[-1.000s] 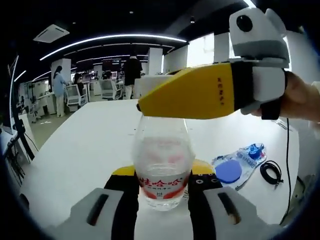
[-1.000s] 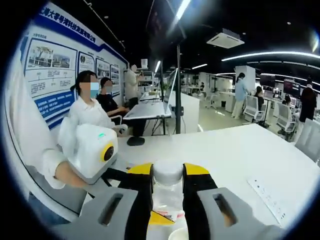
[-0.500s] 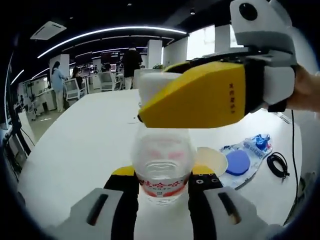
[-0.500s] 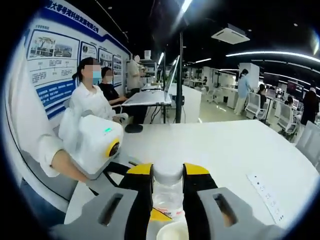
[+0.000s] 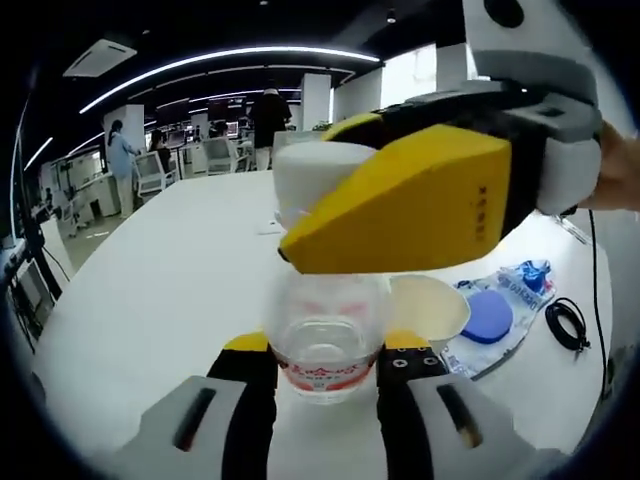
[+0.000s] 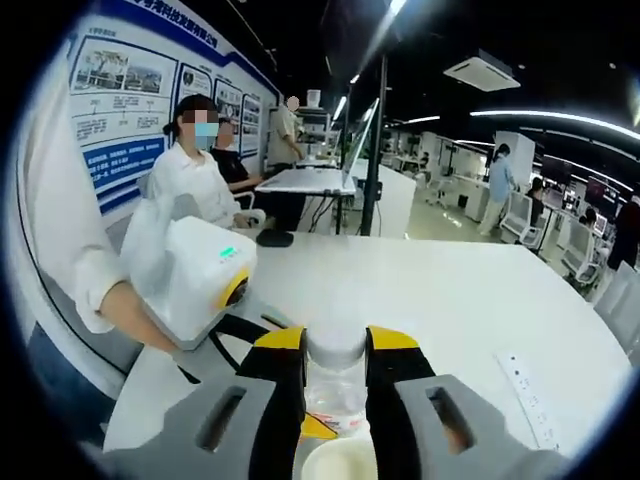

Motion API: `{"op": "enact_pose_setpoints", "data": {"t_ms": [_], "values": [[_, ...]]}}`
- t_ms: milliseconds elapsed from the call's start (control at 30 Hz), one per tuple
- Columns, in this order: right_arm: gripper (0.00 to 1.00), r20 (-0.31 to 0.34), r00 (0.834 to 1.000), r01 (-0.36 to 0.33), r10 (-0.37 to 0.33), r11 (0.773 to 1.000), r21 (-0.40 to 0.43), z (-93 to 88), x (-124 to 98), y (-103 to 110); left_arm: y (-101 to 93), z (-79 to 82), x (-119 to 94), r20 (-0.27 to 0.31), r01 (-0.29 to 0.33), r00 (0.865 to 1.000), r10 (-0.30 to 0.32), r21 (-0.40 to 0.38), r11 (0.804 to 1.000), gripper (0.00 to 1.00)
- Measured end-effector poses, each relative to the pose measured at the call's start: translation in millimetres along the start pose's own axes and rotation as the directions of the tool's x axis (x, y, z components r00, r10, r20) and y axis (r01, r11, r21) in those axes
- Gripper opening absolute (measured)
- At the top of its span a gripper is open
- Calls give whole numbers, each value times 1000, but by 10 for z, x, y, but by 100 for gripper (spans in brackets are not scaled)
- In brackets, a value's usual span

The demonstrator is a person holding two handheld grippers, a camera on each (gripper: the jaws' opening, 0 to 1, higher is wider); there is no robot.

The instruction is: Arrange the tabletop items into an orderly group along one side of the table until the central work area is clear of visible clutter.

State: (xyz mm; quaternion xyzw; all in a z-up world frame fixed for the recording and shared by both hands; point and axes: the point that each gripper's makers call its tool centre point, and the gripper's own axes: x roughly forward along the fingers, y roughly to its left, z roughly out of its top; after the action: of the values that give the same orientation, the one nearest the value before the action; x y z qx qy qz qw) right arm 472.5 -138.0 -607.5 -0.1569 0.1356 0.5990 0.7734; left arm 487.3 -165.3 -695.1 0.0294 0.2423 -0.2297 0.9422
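Looking along the left gripper [image 5: 325,375], its jaws clamped the body of a clear plastic bottle [image 5: 327,335] at 6 o'clock, while the right gripper [image 5: 420,195] reached in from 3 o'clock, clenched on the white cap [image 5: 318,180]; compared with a second before, the cap sat higher and a cream lid [image 5: 428,305] had come into view behind, near a blue disc [image 5: 488,318]. In the right gripper view, the jaws pinched the same cap [image 6: 335,345] at 6 o'clock as before, above the white table [image 6: 450,290]. The bottle seemed lifted, probably mid-transfer toward the table's side.
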Motion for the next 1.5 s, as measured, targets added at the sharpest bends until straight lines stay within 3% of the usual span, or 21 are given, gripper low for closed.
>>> {"op": "enact_pose_setpoints", "data": {"t_ms": [267, 433, 600, 767, 867, 1000, 1167, 1233, 1300, 1400, 1500], "values": [[19, 23, 1000, 0, -1, 1000, 30, 0, -16, -51, -7, 20, 5, 13, 16, 1000, -16, 30, 999, 39], [19, 35, 999, -32, 31, 999, 43, -9, -24, -31, -16, 24, -38, 18, 57, 998, -57, 33, 998, 39], [19, 28, 997, -76, 75, 997, 32, -10, -8, -49, 38, 42, -212, 46, 84, 995, -86, 36, 996, 39], [19, 21, 991, -135, 136, 991, -8, -16, -19, -1, 103, -25, -494, 83, 103, 991, -101, -11, 995, 36], [19, 20, 988, -152, 152, 988, -19, -17, -29, 14, 22, 22, -681, 167, 157, 974, -150, -27, 987, 36], [19, 38, 987, -158, 159, 987, -23, -19, -43, 28, 44, -86, -818, 148, 140, 979, -139, 1, 990, 38], [20, 49, 989, -142, 143, 990, -23, -11, -24, 35, 62, -221, -880, 140, 155, 979, -148, -40, 987, 40], [20, 37, 992, -121, 123, 991, -52, -24, -11, 17, 78, -265, -895, 135, 153, 980, -145, -52, 987, 41], [22, -49, 992, -123, 120, 991, -60, -174, 6, 7, 123, -275, -925, 129, 144, 982, -135, -60, 988, 41], [30, -102, 988, -122, 112, 988, -99, -319, 44, 20, 180, -143, -1035, 184, 143, 974, -132, -48, 989, 46], [32, -76, 991, -112, 108, 993, -48, -313, 49, 33, 265, -54, -1144, 227, 132, 967, -115, -57, 990, 51]]}}
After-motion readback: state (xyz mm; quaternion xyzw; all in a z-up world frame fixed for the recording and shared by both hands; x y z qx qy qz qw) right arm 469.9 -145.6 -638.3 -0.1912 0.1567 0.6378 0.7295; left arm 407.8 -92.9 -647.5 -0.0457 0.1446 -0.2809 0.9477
